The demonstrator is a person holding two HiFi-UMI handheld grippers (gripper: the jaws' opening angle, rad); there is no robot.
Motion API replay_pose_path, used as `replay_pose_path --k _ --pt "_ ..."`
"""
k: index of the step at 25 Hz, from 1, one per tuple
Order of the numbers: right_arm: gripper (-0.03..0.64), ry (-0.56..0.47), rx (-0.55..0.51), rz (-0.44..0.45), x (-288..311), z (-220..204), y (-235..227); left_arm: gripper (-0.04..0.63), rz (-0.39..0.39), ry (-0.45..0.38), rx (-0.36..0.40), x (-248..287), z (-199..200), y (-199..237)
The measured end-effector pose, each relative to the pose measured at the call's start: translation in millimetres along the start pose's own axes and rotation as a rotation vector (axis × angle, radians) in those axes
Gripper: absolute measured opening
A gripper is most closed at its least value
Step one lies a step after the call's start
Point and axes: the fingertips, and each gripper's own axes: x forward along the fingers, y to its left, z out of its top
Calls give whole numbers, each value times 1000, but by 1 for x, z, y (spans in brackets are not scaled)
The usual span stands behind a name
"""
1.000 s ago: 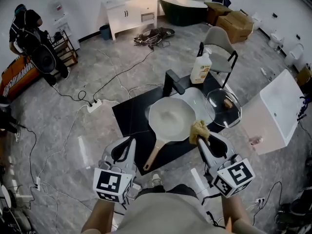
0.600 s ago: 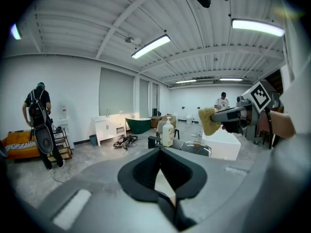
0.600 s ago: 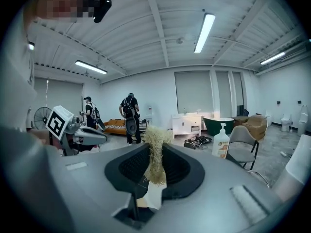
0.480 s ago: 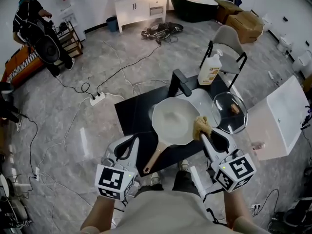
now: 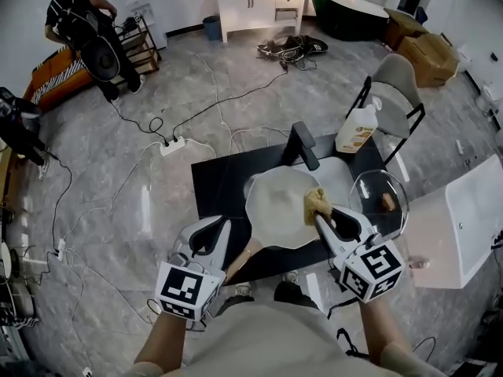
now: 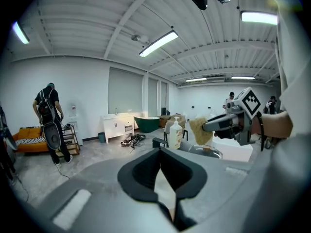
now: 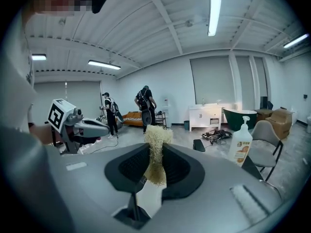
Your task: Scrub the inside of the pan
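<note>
A cream pan (image 5: 277, 208) with a wooden handle (image 5: 242, 258) sits on a black top (image 5: 220, 187), partly over a white sink (image 5: 343, 179). My right gripper (image 5: 317, 215) is shut on a yellow fibrous scrubber (image 5: 318, 202), which hangs at the pan's right rim. That scrubber (image 7: 155, 147) stands up between the jaws of the right gripper (image 7: 154, 154) in its own view. My left gripper (image 5: 223, 225) is shut and empty, just left of the handle. The left gripper view shows the left gripper (image 6: 160, 153) with nothing in it, and the scrubber (image 6: 199, 130) off to the right.
A black faucet (image 5: 302, 144), a soap bottle (image 5: 356, 129) and a glass lid (image 5: 380, 195) stand round the sink. Behind is a grey chair (image 5: 397, 81), and a white box (image 5: 468, 214) at the right. Cables and a power strip (image 5: 174, 144) lie on the floor. A person (image 5: 78, 18) stands far left.
My right gripper has carried the scrubber a little farther along the pan's right rim. The head view has shifted, so everything sits lower in the picture. The left gripper stays shut by the handle.
</note>
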Motion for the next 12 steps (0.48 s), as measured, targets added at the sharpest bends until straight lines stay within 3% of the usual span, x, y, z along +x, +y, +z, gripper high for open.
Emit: replay_pose_path --k 2,5,7,12 --pt "81 9 -10 37 11 0 -8 5 38 12 -9 7 0 3" --pt "80 7 -21 87 24 1 -20 80 94 45 -16 17 -4 7" --pt "80 20 -26 126 35 -2 -27 82 127 67 -20 24 -8 9" --pt "80 83 -43 222 65 -21 -38 137 164 147 -15 42 -28 10"
